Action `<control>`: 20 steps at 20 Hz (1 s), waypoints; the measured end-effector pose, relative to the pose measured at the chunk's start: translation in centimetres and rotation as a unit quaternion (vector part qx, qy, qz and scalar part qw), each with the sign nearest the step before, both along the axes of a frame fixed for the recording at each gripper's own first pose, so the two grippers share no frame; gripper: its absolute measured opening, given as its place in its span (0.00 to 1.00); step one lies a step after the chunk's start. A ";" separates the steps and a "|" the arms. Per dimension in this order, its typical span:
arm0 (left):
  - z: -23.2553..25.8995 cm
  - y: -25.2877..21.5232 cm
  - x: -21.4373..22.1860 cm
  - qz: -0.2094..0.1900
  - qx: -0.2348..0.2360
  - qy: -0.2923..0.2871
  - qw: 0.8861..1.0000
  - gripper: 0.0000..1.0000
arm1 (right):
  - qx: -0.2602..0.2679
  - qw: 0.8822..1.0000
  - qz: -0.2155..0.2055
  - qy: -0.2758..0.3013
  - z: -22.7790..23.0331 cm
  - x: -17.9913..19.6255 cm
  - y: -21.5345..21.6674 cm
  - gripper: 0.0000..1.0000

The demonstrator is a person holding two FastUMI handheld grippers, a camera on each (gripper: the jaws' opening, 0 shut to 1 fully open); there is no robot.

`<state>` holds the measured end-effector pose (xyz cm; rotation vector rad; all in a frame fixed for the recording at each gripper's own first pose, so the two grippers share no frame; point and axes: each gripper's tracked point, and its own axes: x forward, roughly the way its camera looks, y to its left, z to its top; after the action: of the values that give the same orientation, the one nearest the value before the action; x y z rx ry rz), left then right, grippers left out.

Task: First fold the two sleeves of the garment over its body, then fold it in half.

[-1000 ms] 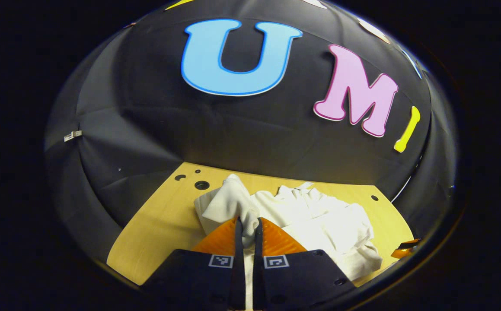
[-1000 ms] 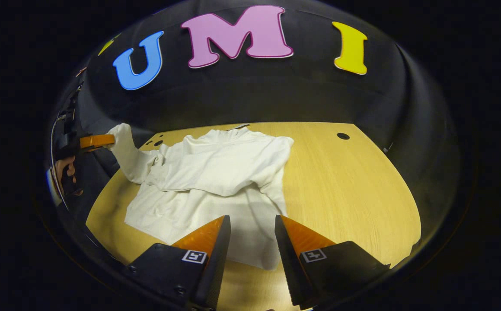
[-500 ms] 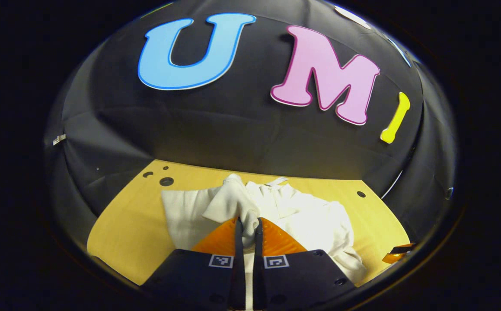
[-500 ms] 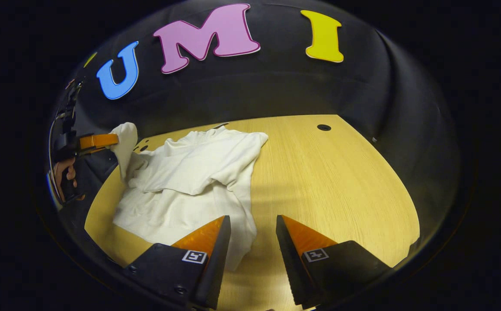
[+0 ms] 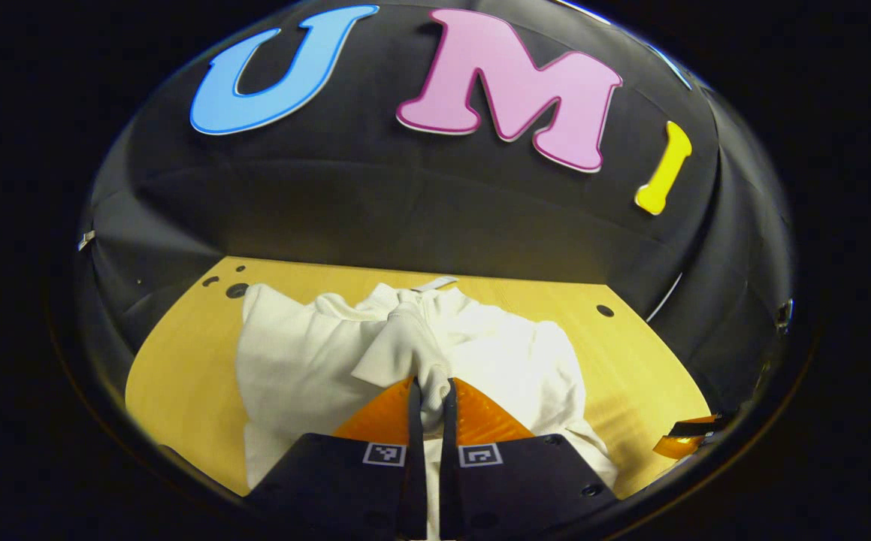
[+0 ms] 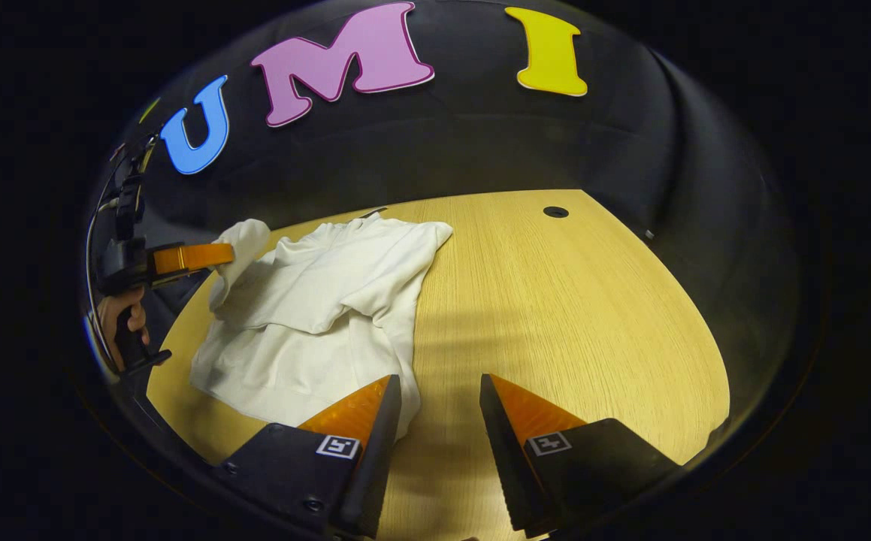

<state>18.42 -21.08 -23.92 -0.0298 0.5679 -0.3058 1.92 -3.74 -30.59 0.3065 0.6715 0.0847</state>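
One white long-sleeved cloth garment (image 5: 315,361) lies on one light wooden table (image 5: 179,376), and two grippers work over it.

In the left gripper view, the left gripper (image 5: 429,394) sits at the bottom centre with its fingers pressed almost together, pinching the cuff end of one white sleeve (image 5: 394,349), which rises in a bunched fold from the garment's middle to the fingers. The garment spreads across the centre of the frame, its collar toward the far edge of the table. Three small dark holes (image 5: 237,290) mark the table at the upper left of the wood and one more sits at the upper right. Bare wood is open to the left of the cloth and on a narrower strip to its right. At the lower right edge of the frame, a tip of the right gripper (image 5: 681,443) shows.

In the right gripper view, the right gripper (image 6: 439,406) is at the bottom centre, its fingers spread wide apart with nothing between them. The garment (image 6: 307,315) lies in the left half of the frame, one sleeve already folded across its body, its near hem just beside the gripper's left-hand finger. The right half of the table (image 6: 593,323) is wide bare wood out to its curved edge. At the left edge, a hand (image 6: 116,323) holds the left gripper (image 6: 213,255), raised above the table's edge, with the sleeve end (image 6: 243,240) at its tip.
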 end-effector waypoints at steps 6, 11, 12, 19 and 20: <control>-3.8 -4.6 -2.5 -0.051 -0.029 0.050 0.997 0.16 | 0.005 1.000 0.009 0.008 -0.9 0.0 0.1 0.66; -3.9 -6.8 -4.9 -0.089 -0.073 0.063 0.991 0.71 | 0.010 1.000 0.024 0.011 -0.9 -0.1 1.2 0.66; -3.8 -6.7 -5.5 -0.101 -0.072 0.055 0.991 0.88 | 0.012 1.000 0.026 0.012 -0.9 0.0 1.4 0.66; -3.9 1.4 -9.8 -0.085 -0.033 0.055 0.994 0.94 | 0.028 0.998 0.046 0.028 -1.2 -1.3 3.4 0.70; -4.3 3.4 -10.2 -0.070 -0.027 0.060 0.995 0.95 | 0.031 0.998 0.047 0.033 -1.4 -1.7 3.7 0.71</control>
<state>8.23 -17.63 -28.21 -0.0606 0.6816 -0.4584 0.24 -0.05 -32.02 0.3384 0.7497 0.1858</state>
